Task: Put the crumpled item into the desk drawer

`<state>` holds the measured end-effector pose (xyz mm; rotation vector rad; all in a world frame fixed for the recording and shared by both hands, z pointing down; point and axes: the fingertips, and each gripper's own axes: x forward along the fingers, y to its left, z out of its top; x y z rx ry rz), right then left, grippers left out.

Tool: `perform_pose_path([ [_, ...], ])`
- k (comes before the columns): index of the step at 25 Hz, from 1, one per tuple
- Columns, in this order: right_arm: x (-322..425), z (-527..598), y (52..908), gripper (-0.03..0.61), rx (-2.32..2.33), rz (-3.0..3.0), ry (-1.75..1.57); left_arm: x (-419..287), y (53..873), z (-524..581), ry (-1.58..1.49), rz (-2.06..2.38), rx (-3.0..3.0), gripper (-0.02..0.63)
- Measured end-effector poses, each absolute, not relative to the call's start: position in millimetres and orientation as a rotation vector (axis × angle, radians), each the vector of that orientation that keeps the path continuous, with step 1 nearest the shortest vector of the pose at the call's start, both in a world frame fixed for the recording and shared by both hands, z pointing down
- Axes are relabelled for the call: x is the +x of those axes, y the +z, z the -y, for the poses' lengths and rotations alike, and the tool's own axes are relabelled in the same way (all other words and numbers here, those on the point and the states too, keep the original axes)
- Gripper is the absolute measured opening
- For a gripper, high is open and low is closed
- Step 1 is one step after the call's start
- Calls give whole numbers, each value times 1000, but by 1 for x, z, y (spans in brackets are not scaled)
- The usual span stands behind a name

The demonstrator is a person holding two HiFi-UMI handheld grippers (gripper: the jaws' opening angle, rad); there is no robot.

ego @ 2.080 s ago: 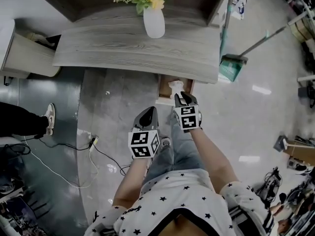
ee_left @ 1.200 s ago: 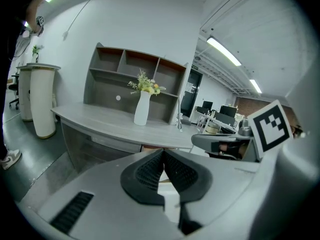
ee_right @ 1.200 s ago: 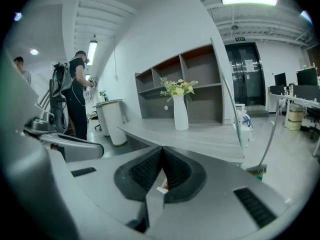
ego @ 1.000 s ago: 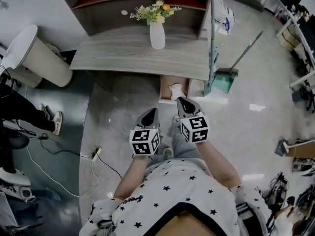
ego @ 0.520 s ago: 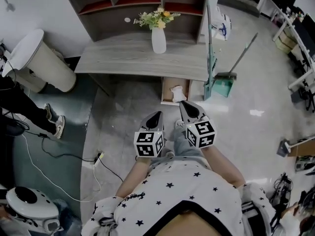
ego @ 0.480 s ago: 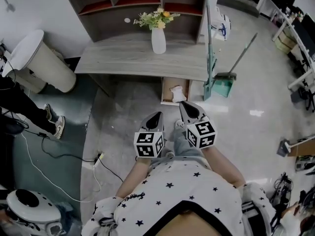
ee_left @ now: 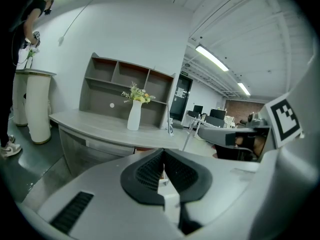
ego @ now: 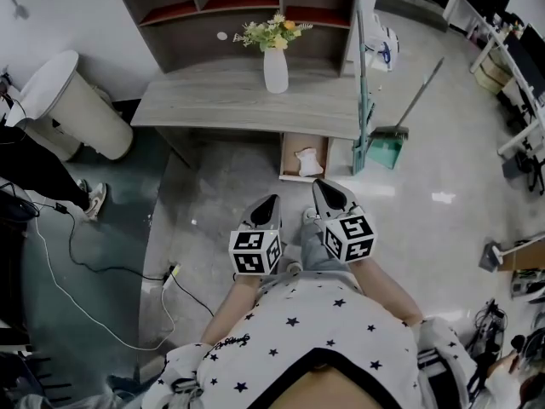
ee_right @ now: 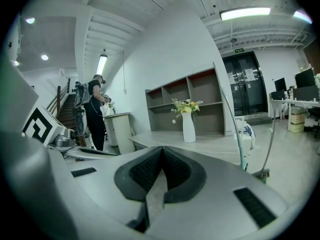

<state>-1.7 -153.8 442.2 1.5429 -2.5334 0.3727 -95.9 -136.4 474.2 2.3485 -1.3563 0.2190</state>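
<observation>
A crumpled white item (ego: 308, 162) lies inside the open desk drawer (ego: 291, 161), which sticks out under the grey wooden desk (ego: 221, 100). Both grippers hang in front of the person's body, short of the drawer and apart from the item. In the head view my left gripper (ego: 272, 200) points at the floor left of the drawer, and my right gripper (ego: 323, 187) points just below the drawer's front. The left gripper (ee_left: 163, 162) has its pads together with nothing between them. The right gripper (ee_right: 161, 157) is likewise shut and empty.
A white vase of flowers (ego: 275, 66) stands on the desk before a shelf unit (ego: 238, 7). A white bin (ego: 72, 105) is at the desk's left, a broom and green dustpan (ego: 386, 147) at its right. A cable (ego: 102, 262) crosses the floor. A person (ee_right: 92, 115) stands at left.
The right gripper has drawn back from the drawer, leaving the crumpled item inside. Both grippers now sit nearer the body. The head view has pulled back; the leg at left has shifted.
</observation>
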Motion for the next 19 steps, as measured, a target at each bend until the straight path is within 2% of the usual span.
perform_pose_path([
  [19, -2, 153, 433, -8, 1525, 2583, 338, -89, 473, 140, 188, 1349, 2346, 12],
])
